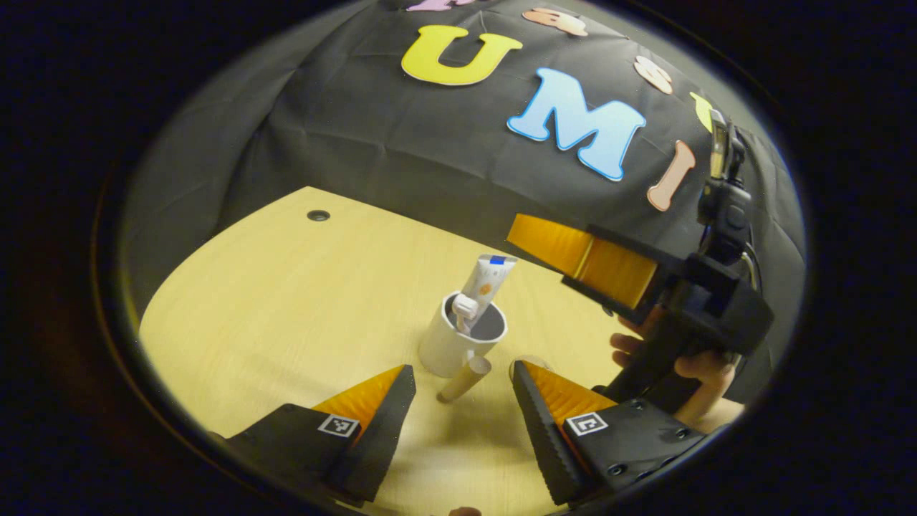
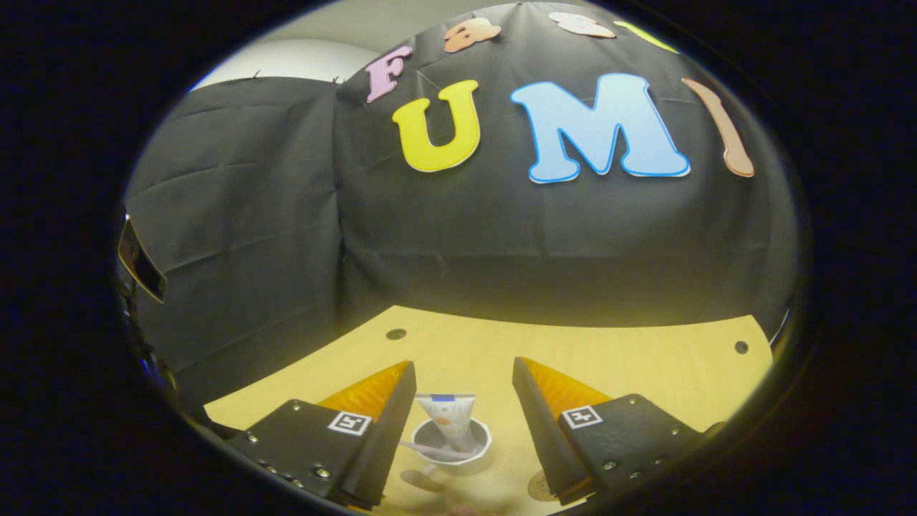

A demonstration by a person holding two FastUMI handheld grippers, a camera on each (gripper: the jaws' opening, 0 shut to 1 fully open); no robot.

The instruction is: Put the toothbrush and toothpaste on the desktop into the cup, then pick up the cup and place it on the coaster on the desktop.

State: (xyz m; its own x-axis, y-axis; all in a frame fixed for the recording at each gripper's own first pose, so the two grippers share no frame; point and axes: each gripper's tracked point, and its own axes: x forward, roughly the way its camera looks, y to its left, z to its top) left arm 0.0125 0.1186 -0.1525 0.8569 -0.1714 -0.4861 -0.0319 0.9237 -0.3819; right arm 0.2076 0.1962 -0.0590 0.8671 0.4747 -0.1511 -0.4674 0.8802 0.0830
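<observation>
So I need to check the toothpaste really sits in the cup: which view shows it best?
The left gripper view: the toothpaste stands in the cup, seen from the side. The right gripper view shows it low between its own claw's fingers, the cup partly hidden.

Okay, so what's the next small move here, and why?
Probably lower the right gripper so its open fingers straddle the cup and close. The toothpaste and toothbrush already stand in the cup, and it sits on the desk, not yet on the coaster.
</observation>
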